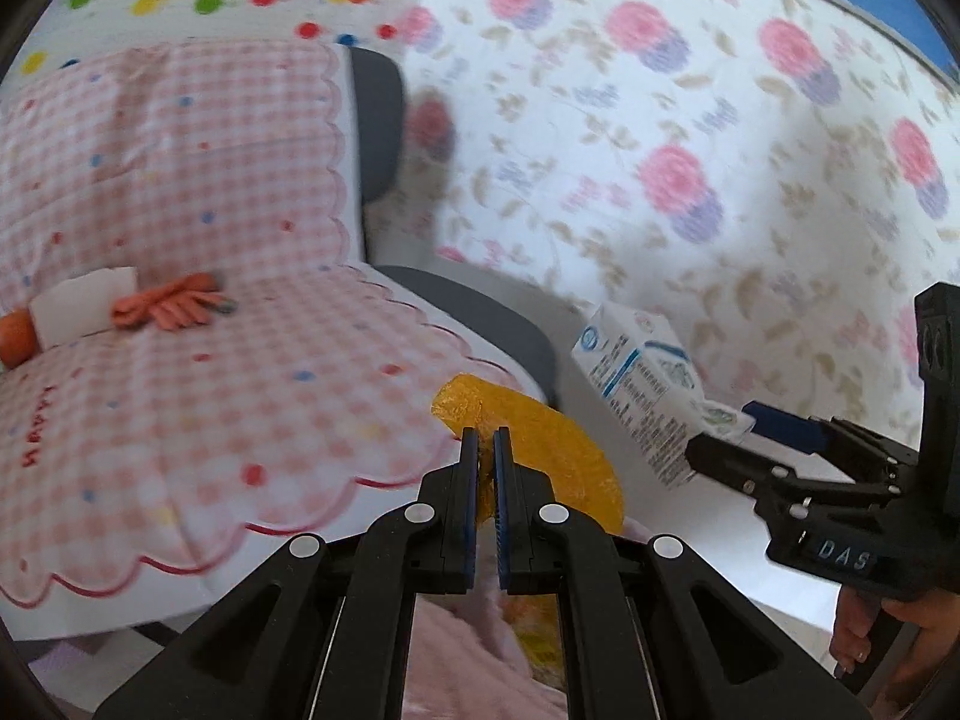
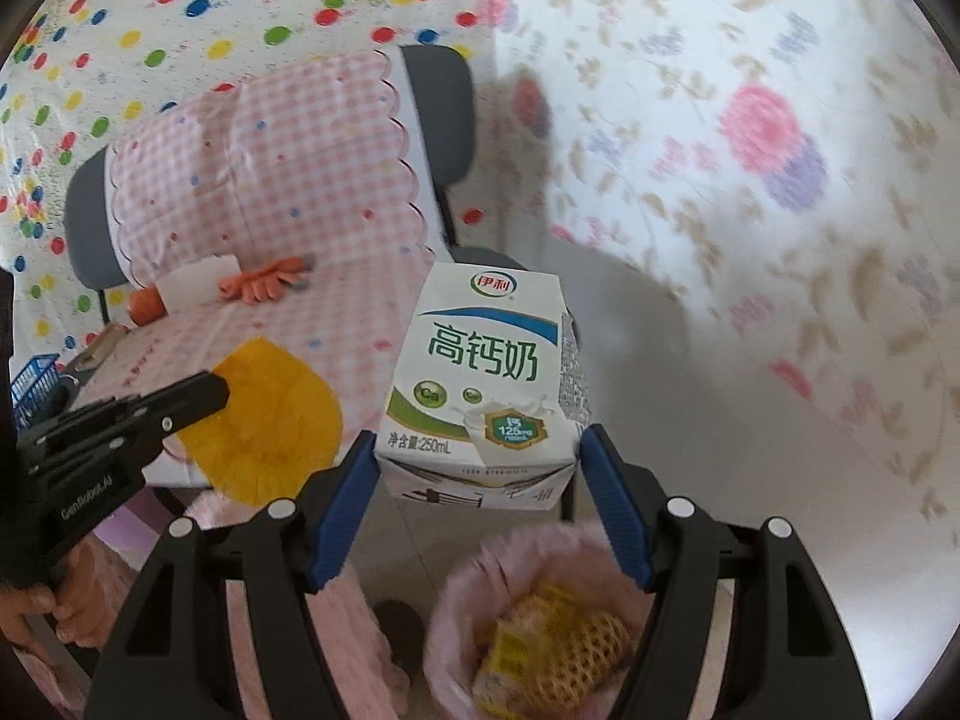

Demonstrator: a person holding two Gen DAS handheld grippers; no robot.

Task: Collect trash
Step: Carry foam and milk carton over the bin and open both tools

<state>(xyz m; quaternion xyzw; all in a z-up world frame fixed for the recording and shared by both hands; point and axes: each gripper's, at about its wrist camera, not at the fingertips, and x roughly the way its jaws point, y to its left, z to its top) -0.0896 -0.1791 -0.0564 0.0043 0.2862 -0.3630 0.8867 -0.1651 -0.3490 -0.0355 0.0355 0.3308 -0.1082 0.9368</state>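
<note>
My left gripper (image 1: 486,450) is shut on a yellow crinkled wrapper (image 1: 540,438), held in the air beside the chair seat; it also shows in the right wrist view (image 2: 276,420). My right gripper (image 2: 477,456) is shut on a white milk carton (image 2: 486,378), held upright above a bin lined with a pink bag (image 2: 456,594). The bin holds yellow foam netting (image 2: 558,654). The carton shows in the left wrist view (image 1: 642,384), with the right gripper (image 1: 726,438) on it.
A chair with a pink checked cover (image 1: 210,390) holds orange gloves (image 1: 171,303), a white paper piece (image 1: 78,306) and an orange object (image 1: 15,336). A blue basket (image 2: 33,387) sits far left. Floral and dotted cloths hang behind.
</note>
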